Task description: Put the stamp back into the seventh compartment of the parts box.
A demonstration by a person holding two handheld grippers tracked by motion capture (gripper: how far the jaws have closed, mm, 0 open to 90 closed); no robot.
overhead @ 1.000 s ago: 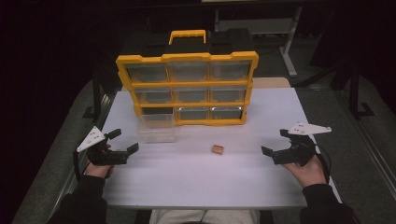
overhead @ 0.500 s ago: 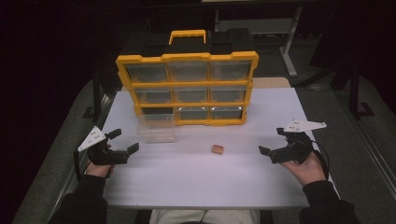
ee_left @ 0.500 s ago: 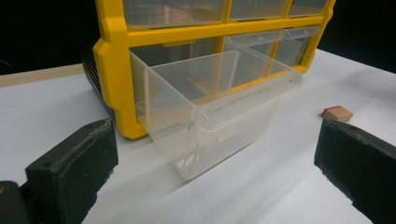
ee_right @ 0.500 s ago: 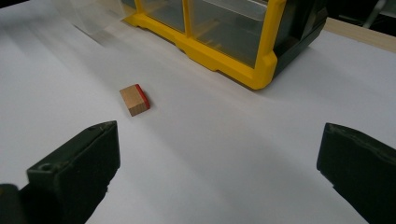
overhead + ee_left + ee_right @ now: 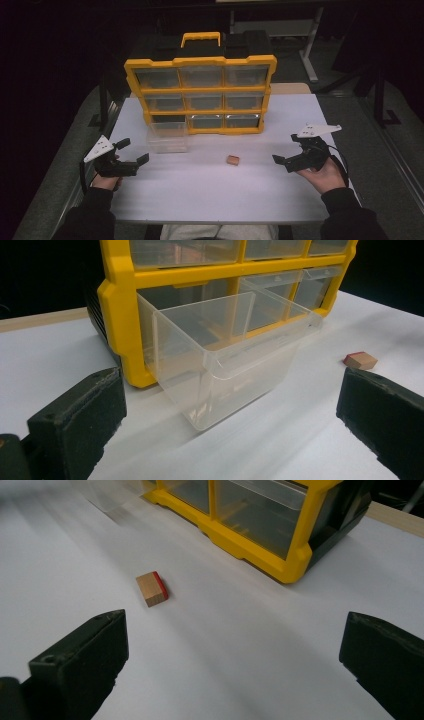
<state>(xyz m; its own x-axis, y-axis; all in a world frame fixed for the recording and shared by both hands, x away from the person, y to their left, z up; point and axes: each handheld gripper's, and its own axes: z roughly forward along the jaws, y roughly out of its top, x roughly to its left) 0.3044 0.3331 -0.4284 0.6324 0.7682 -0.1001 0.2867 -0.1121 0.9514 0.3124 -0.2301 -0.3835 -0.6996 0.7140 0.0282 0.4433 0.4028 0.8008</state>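
1. Wooden block [image 5: 232,160]: small, tan, one red end face, lying loose on the white table [image 5: 210,200], touched by nothing.
2. My right gripper [image 5: 289,161]: jaws spread wide, nothing between them. It hovers low over the right part of the table, tips aimed inward toward the middle.
3. My left gripper [image 5: 134,151]: jaws likewise spread and empty, held at the left edge of the table, facing the clear drawer [image 5: 225,357].
4. Key relation: in the right gripper view the block [image 5: 151,588] lies ahead of the jaws and off toward the left one, not centred in the gap. In the high view it sits to the left of the right gripper's tips, near them but apart. Right gripper looks the nearer of the two; the left is farther off.
5. Block axis: its longer side runs obliquely to my line of approach, red face turned to the far right in the right gripper view. Judgement: I would need to swing left and turn the hand somewhat so the jaws close across the short side.
6. Outward: the clear drawer stands pulled out of the yellow organizer [image 5: 200,95], resting on the table just in front of its bottom-left slot, empty as far as I can see. The block lies to its right, well apart from it.
7. Judgement: pick with right, then carry left to the drawer. Not yet begun.
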